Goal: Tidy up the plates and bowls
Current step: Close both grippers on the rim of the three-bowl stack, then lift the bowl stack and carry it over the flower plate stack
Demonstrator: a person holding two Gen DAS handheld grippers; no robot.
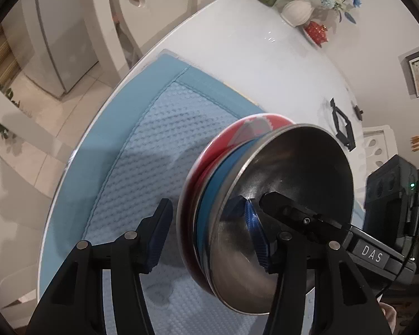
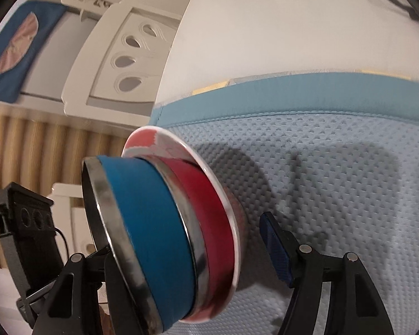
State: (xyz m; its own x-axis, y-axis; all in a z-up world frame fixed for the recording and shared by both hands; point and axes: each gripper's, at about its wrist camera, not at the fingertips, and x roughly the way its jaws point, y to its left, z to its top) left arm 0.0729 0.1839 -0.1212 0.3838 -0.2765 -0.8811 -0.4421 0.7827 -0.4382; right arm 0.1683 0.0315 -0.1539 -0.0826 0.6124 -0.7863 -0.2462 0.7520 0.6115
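Note:
A stack stands on the blue mat (image 1: 164, 128): a red and white plate (image 1: 229, 139) at the bottom, a red bowl (image 2: 212, 209) on it, and a blue-sided steel bowl (image 1: 293, 178) on top. My left gripper (image 1: 209, 229) is open and straddles the stack's edge, with one finger inside the steel bowl and the other outside over the mat. My right gripper (image 2: 187, 245) is open and straddles the stack from the other side; the blue bowl (image 2: 150, 223) and plate (image 2: 181, 150) lie between its fingers. Its left fingertip is hidden behind the bowls.
The mat (image 2: 335, 167) lies on a round white table (image 1: 251, 55). A white vase of flowers (image 1: 299, 8), a small red dish (image 1: 317, 32) and a black clip-like object (image 1: 342, 127) are farther back. White chairs (image 2: 117, 61) stand beyond the table's edge.

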